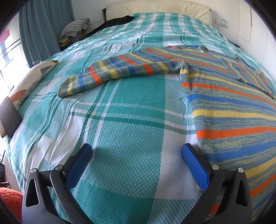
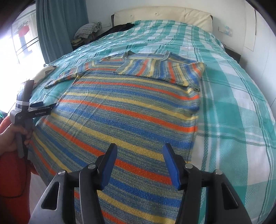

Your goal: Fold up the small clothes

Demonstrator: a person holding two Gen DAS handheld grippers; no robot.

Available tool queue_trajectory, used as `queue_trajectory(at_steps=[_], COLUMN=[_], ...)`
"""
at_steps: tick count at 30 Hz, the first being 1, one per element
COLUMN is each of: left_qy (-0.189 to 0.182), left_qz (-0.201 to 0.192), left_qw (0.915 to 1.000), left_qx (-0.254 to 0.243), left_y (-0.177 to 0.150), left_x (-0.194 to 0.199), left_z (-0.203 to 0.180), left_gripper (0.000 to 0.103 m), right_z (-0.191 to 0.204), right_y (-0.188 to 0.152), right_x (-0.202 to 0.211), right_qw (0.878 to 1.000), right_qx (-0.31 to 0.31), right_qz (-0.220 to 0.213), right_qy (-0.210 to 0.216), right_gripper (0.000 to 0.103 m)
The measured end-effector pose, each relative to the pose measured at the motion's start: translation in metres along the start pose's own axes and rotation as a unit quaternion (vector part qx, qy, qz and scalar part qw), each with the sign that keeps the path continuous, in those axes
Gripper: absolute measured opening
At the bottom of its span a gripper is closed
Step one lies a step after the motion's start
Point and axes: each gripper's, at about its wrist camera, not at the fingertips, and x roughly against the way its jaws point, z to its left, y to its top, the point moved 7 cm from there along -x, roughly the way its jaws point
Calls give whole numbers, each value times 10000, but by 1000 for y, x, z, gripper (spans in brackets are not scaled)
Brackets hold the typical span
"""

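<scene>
A striped knit sweater [image 2: 131,110] in blue, orange, yellow and grey lies flat on the bed. Its right sleeve [image 2: 163,70] is folded across the chest. Its left sleeve [image 1: 110,74] stretches out to the left over the bedspread. My left gripper [image 1: 137,153] is open and empty, low over the bedspread just left of the sweater's body [image 1: 232,120]. It also shows in the right wrist view [image 2: 43,105], held by a hand. My right gripper [image 2: 138,151] is open and empty above the sweater's lower hem.
The bed wears a teal and white plaid bedspread [image 1: 120,131] with a cream headboard [image 2: 163,15]. Piled clothes [image 2: 88,32] and a dark garment [image 2: 120,27] lie at the far left. A teal curtain [image 2: 57,29] hangs by the window.
</scene>
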Motion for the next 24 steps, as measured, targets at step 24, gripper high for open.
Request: queue_trajectory(at_steps=[24], left_qy=[3], left_qz=[-6], left_qw=[10000], left_qx=[4], left_y=[-1], left_x=[0], left_z=[0], left_gripper=[103], right_z=[-15], right_y=[3], right_x=[0], right_qw=[9991], right_qx=[-144], right_qz=[3], right_qy=[-406], right_gripper=[70])
